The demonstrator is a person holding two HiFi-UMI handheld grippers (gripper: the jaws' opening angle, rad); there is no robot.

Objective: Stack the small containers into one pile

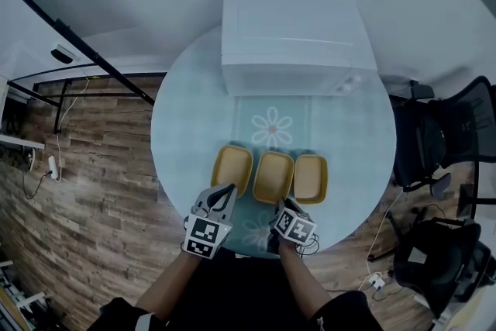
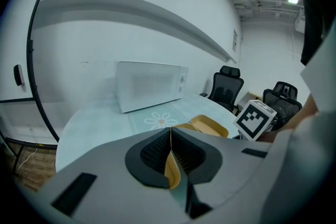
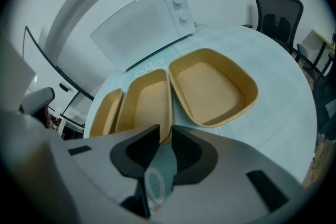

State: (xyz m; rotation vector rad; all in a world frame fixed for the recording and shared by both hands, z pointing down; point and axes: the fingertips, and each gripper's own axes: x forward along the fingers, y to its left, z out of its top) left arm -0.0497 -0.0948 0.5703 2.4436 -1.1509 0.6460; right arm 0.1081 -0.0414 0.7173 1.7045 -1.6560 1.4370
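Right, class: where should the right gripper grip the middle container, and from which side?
Probably the near short rim, from the person's side, one jaw inside, one outside. The middle container is open-topped, and the left container and right container crowd its long sides.

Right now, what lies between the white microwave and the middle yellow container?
Nothing stands there: between the microwave and the middle container there is only bare tablecloth with a printed daisy. The head view shows it best.

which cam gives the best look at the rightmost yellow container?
Right gripper view: the rightmost container shows whole, large, inside visible. Head view has it whole but small. Left gripper view catches only part of it.
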